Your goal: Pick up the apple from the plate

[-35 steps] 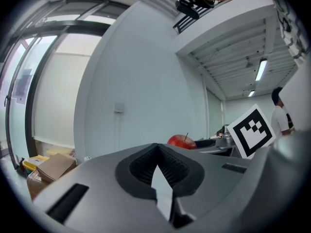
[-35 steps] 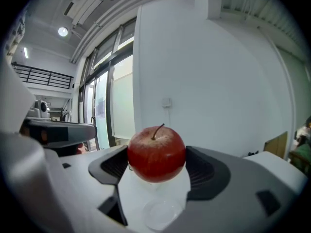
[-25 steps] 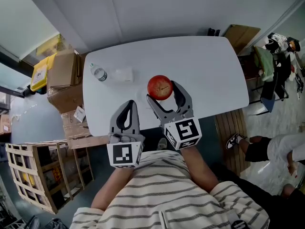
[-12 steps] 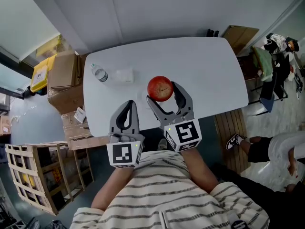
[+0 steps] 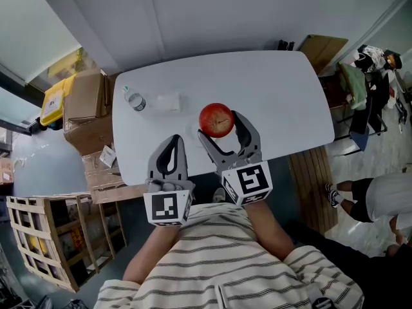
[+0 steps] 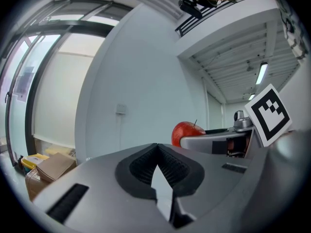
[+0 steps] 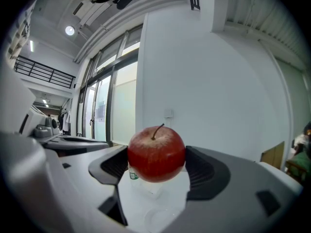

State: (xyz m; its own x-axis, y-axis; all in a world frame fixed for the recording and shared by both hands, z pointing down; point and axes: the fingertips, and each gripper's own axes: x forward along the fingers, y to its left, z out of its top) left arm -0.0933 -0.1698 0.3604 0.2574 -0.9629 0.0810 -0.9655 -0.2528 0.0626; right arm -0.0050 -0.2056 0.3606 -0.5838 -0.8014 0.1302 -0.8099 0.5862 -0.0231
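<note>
Right gripper clamps the apple, 1 o'clock from the closed, empty left gripper. Squeeze evenly on the lift; the plate beneath is possibly hidden.

Your head camera looks steeply down on the counter from well above, while each gripper camera peers close along its own fingers, all three catching the apple.

White table, small water bottle near its left edge. Cardboard boxes and wooden crate on floor, left.
</note>
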